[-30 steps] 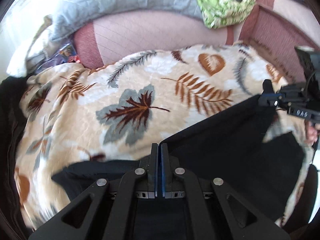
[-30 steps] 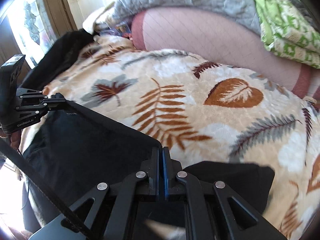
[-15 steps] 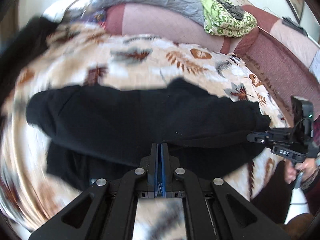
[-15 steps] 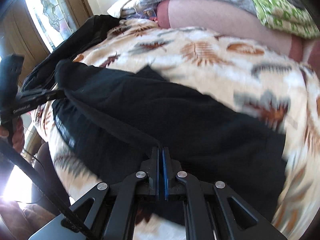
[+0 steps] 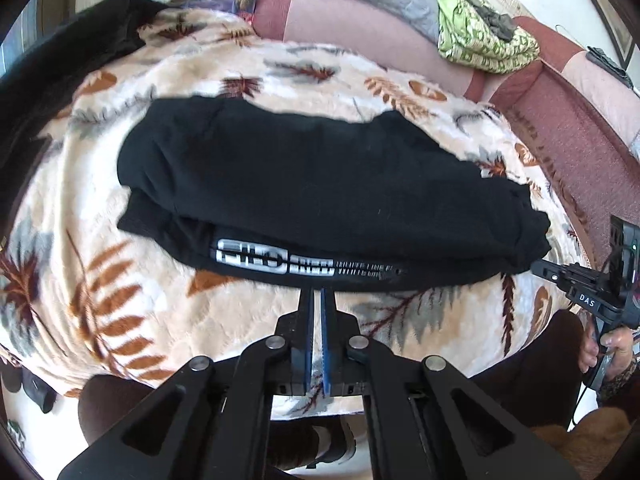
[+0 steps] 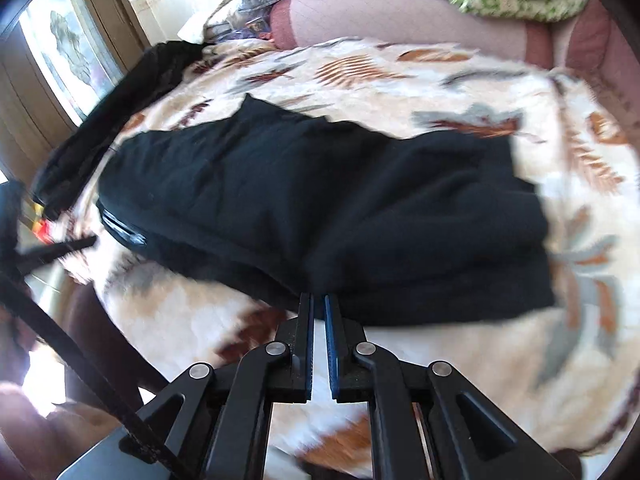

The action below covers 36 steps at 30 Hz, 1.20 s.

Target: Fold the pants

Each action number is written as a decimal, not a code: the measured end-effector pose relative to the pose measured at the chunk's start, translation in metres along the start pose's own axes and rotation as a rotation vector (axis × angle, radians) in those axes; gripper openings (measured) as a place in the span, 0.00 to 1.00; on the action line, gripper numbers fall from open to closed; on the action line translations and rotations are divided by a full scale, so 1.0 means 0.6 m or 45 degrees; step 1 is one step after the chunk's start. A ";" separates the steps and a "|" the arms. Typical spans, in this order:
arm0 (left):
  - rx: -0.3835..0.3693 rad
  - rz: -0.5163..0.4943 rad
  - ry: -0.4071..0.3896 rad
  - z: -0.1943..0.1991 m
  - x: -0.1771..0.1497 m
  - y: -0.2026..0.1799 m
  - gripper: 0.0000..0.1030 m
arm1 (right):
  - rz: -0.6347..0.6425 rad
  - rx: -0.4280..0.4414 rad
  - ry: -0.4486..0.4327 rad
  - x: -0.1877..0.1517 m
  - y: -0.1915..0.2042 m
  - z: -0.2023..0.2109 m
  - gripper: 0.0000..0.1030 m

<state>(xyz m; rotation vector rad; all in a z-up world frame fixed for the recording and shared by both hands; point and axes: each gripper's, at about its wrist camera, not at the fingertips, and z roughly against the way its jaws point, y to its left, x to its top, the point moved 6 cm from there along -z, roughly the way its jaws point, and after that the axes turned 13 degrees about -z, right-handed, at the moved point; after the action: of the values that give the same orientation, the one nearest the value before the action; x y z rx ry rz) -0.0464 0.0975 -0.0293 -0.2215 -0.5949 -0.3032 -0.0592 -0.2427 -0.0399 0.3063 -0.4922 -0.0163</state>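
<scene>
Folded pants (image 5: 320, 188) lie just beyond both seemingly empty claws.

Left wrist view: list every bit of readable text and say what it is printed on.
"DAS": white letters on the right gripper body.
Silver block logo on the black pants, near the front edge: too stylised to read for certain.
Fine print beside that logo: too small to read.

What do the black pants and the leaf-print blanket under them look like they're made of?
Black pants: soft matte knit, probably cotton jersey or fleece; it drapes in limp rounded folds, with a shiny silver printed logo. Leaf-print blanket: plush synthetic fleece, judging by its fuzzy nap and soft sheen.
</scene>
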 end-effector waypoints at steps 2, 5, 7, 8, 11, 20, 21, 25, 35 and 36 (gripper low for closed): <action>0.009 -0.018 -0.013 0.005 0.014 -0.007 0.02 | 0.002 -0.070 -0.052 0.005 -0.023 0.024 0.07; -0.005 -0.032 -0.035 0.005 0.034 -0.022 0.09 | -0.089 -0.154 -0.164 0.038 -0.073 0.058 0.25; -0.013 -0.044 -0.044 0.003 0.042 -0.036 0.22 | -0.185 -0.171 -0.219 0.069 -0.104 0.066 0.47; -0.016 -0.053 -0.044 0.001 0.043 -0.042 0.24 | -0.210 -0.173 -0.234 0.080 -0.112 0.065 0.57; 0.004 -0.090 -0.028 -0.003 0.045 -0.056 0.26 | -0.262 -0.233 -0.232 0.111 -0.128 0.033 0.66; 0.001 -0.023 -0.021 -0.007 0.052 -0.032 0.31 | -0.280 -0.245 -0.265 0.105 -0.119 0.054 0.12; -0.008 -0.006 -0.016 -0.010 0.052 -0.030 0.31 | -0.310 -0.250 -0.274 0.103 -0.129 0.064 0.12; -0.035 0.038 -0.010 -0.016 0.049 -0.025 0.31 | -0.432 -0.267 -0.222 0.085 -0.182 0.060 0.12; 0.035 0.187 -0.094 0.021 0.067 0.051 0.44 | -0.473 -0.360 -0.172 0.052 -0.219 0.038 0.40; 0.053 0.219 -0.119 0.028 0.074 0.066 0.49 | -0.479 -0.368 -0.174 0.051 -0.223 0.041 0.44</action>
<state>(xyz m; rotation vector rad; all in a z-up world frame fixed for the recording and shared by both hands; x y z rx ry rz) -0.0065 0.1298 0.0051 -0.2463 -0.6696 -0.1144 -0.0361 -0.3802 -0.0447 0.1101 -0.5541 -0.4728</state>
